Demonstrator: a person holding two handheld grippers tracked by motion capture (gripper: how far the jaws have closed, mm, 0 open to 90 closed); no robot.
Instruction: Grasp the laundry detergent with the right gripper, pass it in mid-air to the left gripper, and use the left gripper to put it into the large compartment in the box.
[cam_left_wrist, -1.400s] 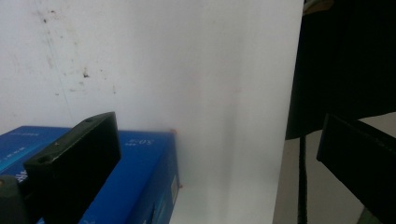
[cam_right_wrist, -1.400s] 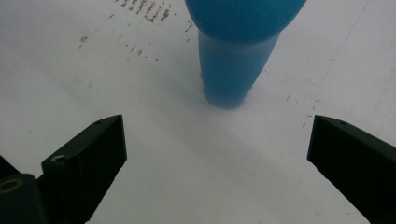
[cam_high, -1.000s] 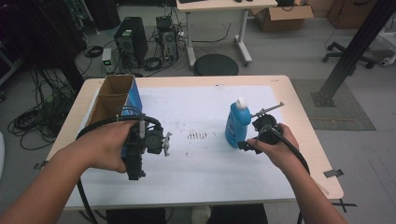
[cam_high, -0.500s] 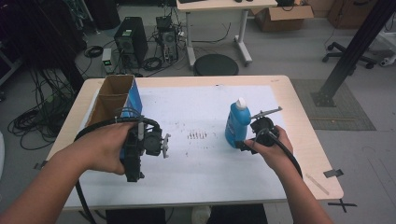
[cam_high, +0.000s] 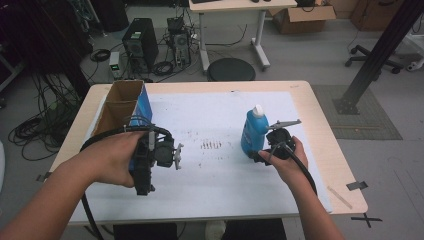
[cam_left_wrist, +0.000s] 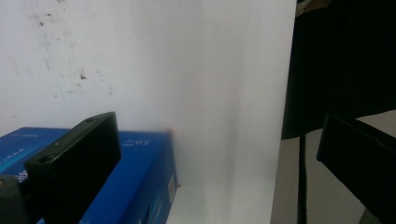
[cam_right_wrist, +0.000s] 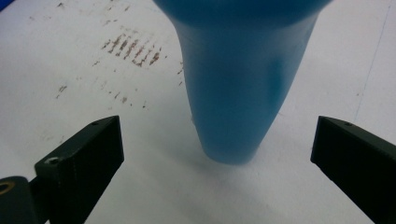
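- High view: a wooden worktop (cam_high: 320, 150) carries a white sheet (cam_high: 215, 120) marked with a patch of small dark streaks (cam_high: 211, 145) near its middle. An open cardboard box with a blue side (cam_high: 124, 107) stands at the sheet's left edge. A blue bottle with a white cap (cam_high: 254, 132) stands upright on the right part of the sheet. The left tool (cam_high: 150, 160) is held above the sheet just beside the box; the right tool (cam_high: 272, 145) sits just beside the bottle, on its near right side.
- Left gripper view: the left tool (cam_left_wrist: 224, 158) has its jaws spread wide with nothing between them. The blue box (cam_left_wrist: 140, 182) lies below the left jaw, on the white sheet (cam_left_wrist: 177, 70).
- Right gripper view: the right tool (cam_right_wrist: 219, 158) is also spread wide. The blue bottle (cam_right_wrist: 233, 93) stands on the sheet between and just beyond the jaws, apart from both. The dark streaks (cam_right_wrist: 133, 49) lie farther off to the left.
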